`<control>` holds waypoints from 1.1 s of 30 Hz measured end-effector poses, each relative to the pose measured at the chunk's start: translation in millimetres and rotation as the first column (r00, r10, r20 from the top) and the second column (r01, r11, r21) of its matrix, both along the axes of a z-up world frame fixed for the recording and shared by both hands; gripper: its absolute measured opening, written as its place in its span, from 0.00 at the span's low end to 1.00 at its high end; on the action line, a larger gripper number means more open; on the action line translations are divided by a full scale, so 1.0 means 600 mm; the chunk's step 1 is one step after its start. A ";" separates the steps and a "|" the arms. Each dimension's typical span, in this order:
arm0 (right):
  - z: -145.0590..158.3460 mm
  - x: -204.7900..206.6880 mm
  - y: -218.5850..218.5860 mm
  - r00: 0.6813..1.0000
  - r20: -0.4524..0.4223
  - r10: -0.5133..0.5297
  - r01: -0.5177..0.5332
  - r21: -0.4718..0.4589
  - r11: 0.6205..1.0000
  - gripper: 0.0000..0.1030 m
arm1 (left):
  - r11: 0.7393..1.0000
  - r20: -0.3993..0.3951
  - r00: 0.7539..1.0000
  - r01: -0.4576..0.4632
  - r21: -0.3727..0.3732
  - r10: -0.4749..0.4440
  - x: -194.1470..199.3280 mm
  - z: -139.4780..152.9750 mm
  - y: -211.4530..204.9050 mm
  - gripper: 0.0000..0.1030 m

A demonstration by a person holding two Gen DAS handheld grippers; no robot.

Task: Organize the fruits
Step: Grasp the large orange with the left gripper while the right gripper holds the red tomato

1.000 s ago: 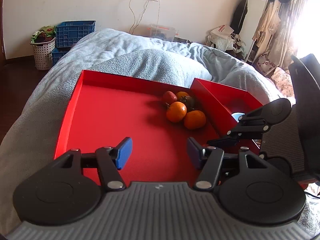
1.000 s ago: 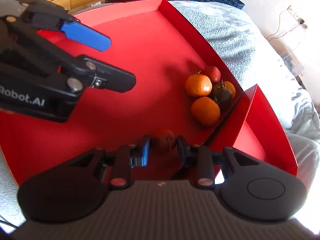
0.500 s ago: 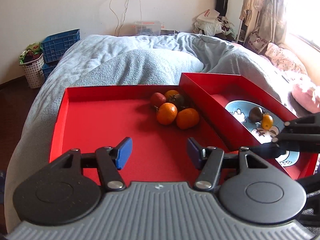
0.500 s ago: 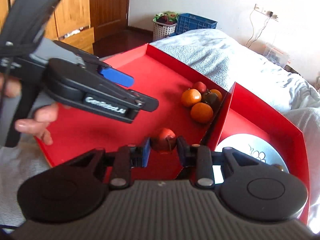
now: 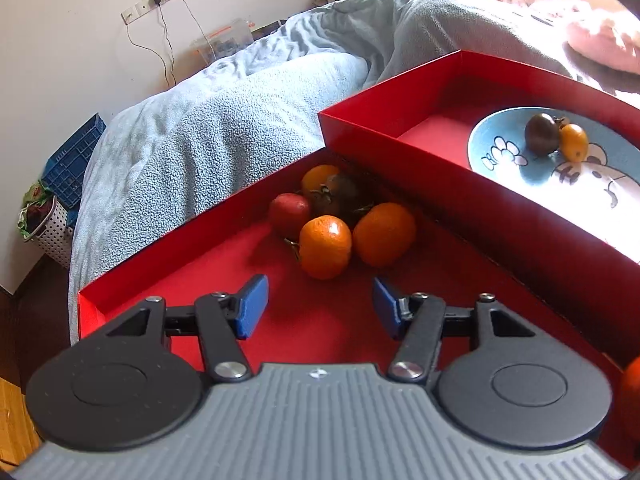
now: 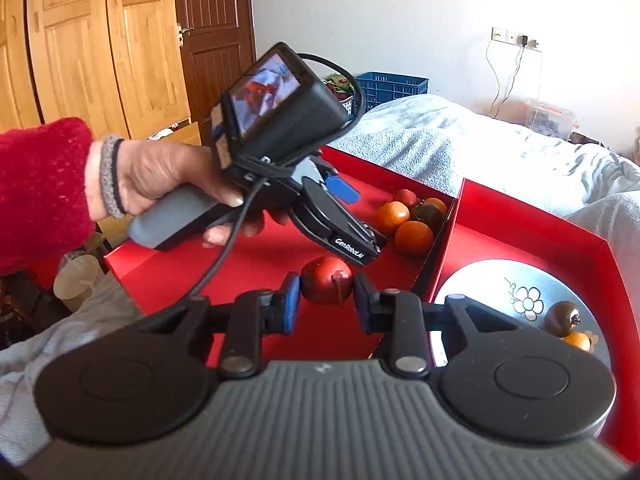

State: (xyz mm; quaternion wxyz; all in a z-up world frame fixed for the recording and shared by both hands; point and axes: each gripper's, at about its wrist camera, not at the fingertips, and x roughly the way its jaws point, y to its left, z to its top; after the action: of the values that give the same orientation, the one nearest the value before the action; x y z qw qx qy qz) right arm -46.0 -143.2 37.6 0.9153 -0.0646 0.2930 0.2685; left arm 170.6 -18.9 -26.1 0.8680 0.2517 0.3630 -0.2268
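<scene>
My right gripper (image 6: 323, 303) is shut on a red tomato (image 6: 326, 285) and holds it above the big red tray (image 6: 248, 264). My left gripper (image 5: 318, 308) is open and empty, just short of a fruit pile in the tray corner: an orange (image 5: 325, 246), a second orange (image 5: 383, 233), a red tomato (image 5: 289, 213) and a dark tomato (image 5: 339, 195). The left gripper also shows in the right wrist view (image 6: 352, 216). A blue plate (image 5: 516, 160) in the smaller red box (image 5: 400, 120) holds a dark tomato (image 5: 542, 134) and a small yellow one (image 5: 574, 142).
The trays lie on a bed with a grey-blue blanket (image 5: 208, 128). A blue crate (image 5: 74, 160) and a white basket (image 5: 42, 220) stand by the wall. Wooden wardrobe doors (image 6: 100, 40) are at the left in the right wrist view.
My right gripper has lifted the red tomato higher and nearer the small box. My left gripper has moved closer to the fruit pile and tilted, still open.
</scene>
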 end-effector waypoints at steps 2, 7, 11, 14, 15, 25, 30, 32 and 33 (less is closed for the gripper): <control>-0.003 0.002 -0.004 1.000 0.000 0.002 -0.002 0.014 1.000 0.31 | 1.000 0.003 1.000 -0.003 -0.003 0.003 0.007 -0.007 -0.003 0.60; -0.006 -0.002 -0.011 1.000 0.002 -0.002 0.002 0.043 0.999 0.31 | 1.000 0.013 1.000 0.002 -0.016 -0.001 0.027 -0.019 -0.010 0.55; -0.004 -0.008 -0.016 1.000 0.008 -0.017 0.016 0.057 0.998 0.31 | 1.000 0.011 1.000 0.019 -0.021 -0.019 0.032 -0.021 -0.017 0.35; -0.006 -0.009 -0.018 1.000 0.006 -0.021 0.020 0.061 0.998 0.31 | 1.000 0.026 0.999 0.022 -0.019 -0.021 0.029 -0.024 -0.019 0.34; -0.005 -0.011 -0.017 1.000 0.007 -0.022 0.022 0.061 0.998 0.31 | 1.000 0.030 0.999 0.019 -0.022 -0.019 0.029 -0.025 -0.018 0.33; -0.008 -0.015 -0.009 0.999 0.007 -0.039 0.038 0.057 0.998 0.31 | 0.999 0.070 0.997 -0.040 -0.028 0.042 0.035 -0.029 -0.020 0.33; -0.016 -0.011 -0.015 0.996 -0.003 -0.094 0.094 0.069 0.993 0.31 | 0.996 0.060 0.995 -0.084 -0.022 0.085 0.020 -0.025 -0.008 0.33; -0.018 -0.012 -0.019 0.994 -0.002 -0.112 0.112 0.090 0.990 0.32 | 0.994 0.059 0.993 -0.104 -0.016 0.105 0.011 -0.022 -0.002 0.33; -0.018 -0.014 -0.020 0.993 0.003 -0.121 0.120 0.096 0.988 0.31 | 0.993 0.060 0.991 -0.117 -0.017 0.118 0.003 -0.019 0.003 0.33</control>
State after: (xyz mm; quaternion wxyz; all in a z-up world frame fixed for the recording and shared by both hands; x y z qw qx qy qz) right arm -54.4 -154.9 26.6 0.9333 -0.0043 0.2791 0.2260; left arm 172.6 -17.1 -37.3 0.8922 0.2309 0.3490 -0.1698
